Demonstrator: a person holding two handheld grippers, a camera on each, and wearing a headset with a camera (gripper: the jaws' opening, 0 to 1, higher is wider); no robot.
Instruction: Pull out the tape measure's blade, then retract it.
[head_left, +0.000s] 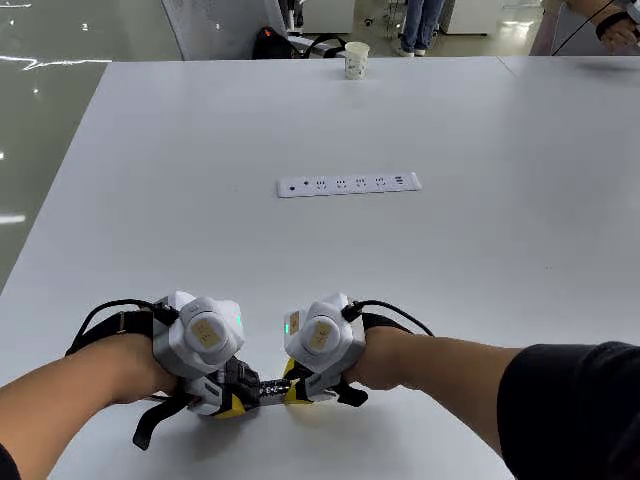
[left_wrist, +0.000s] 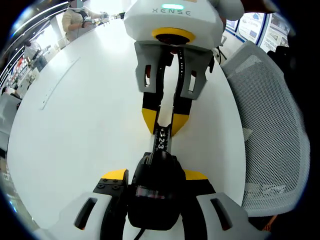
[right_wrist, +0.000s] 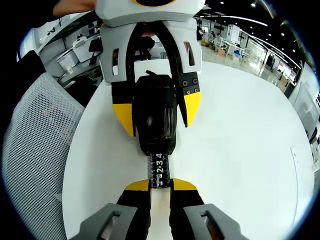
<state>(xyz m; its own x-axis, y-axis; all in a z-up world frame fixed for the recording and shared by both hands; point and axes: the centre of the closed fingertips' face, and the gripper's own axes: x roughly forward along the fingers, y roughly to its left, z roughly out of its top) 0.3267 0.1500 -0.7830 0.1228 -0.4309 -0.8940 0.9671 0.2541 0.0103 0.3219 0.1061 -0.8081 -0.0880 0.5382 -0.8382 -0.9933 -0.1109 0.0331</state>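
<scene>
White tabletop (head_left: 300, 120), broad and bare across most of its width. Work sits close to the near edge, right in front of the person.

- Left gripper (left_wrist: 155, 175): yellow-tipped fingers closed around the black plastic tape measure case (left_wrist: 152, 192), which is seated between them, mouth facing the other gripper.
- Right gripper (right_wrist: 159, 184): tips pinched together on the yellow steel blade (right_wrist: 159, 170), just past the first few printed numbers. Only a short length is out; case and right tips are near each other.
- Step in hand, as I judge it: the start of the pull-out.

Doing it well: draw the right gripper straight away along the blade's own line, level with the case mouth, so the blade neither twists nor kinks. Hold the case firmly as the anchor. The grip is near the blade end, so a slip would let it snap back.

Room: open table out to the person's right, the likely direction of travel. White power strip (head_left: 348, 184) is well ahead and the paper cup (head_left: 356, 60) is at the far edge, both out of the way. Grey mesh chair (left_wrist: 270, 125) sits just off the near edge, so avoid drifting backward.
</scene>
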